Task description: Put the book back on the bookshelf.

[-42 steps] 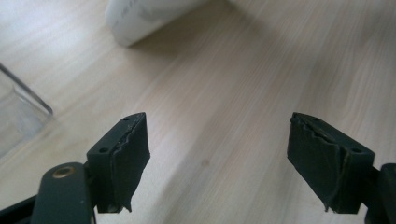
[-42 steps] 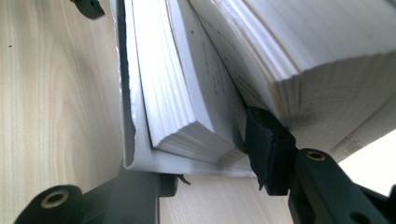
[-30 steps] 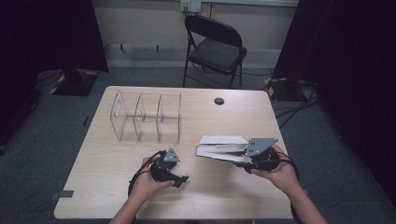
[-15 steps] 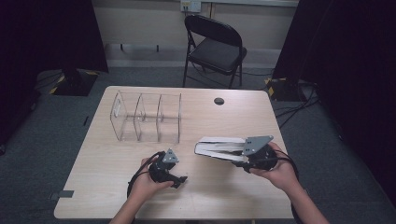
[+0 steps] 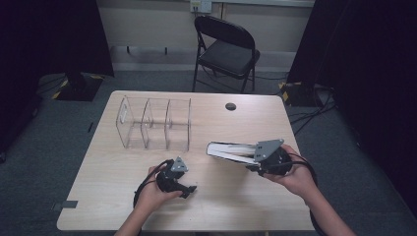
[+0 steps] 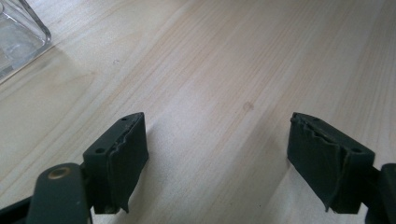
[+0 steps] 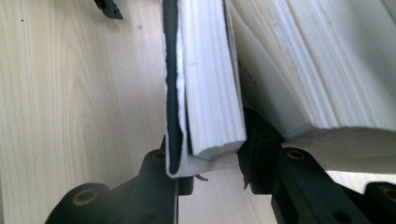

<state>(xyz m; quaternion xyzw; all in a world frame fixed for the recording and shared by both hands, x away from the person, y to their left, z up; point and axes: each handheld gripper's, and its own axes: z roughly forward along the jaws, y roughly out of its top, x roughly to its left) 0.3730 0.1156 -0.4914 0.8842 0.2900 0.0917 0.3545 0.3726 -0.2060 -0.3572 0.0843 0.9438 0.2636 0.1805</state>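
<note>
The book (image 5: pixel 231 150) in front of your right gripper (image 5: pixel 252 160) is thick, with white page edges and a dark cover. In the high view it lies level just above the pale wooden worktop (image 5: pixel 221 196), its far end pointing away from that gripper toward your left side. In the right gripper view the book (image 7: pixel 205 79) splits into two parts: a dark cover with a slim block of white pages standing on edge between the jaws, and a thicker block of pages fanning off to the right, beyond the right jaw.

Your right gripper (image 7: pixel 210 161) has just been closing. Its jaws now stand narrow, one against the dark cover and the other against the far side of the slim block of pages, so you have hold of that part of the book at its near end.

Your left gripper (image 6: pixel 217 158) stands well apart from the book, low over bare worktop. Its jaws are parted wide with only wood grain between them; it holds nothing. A corner of the clear plastic organiser (image 6: pixel 18 37) lies ahead and to its left.
</note>
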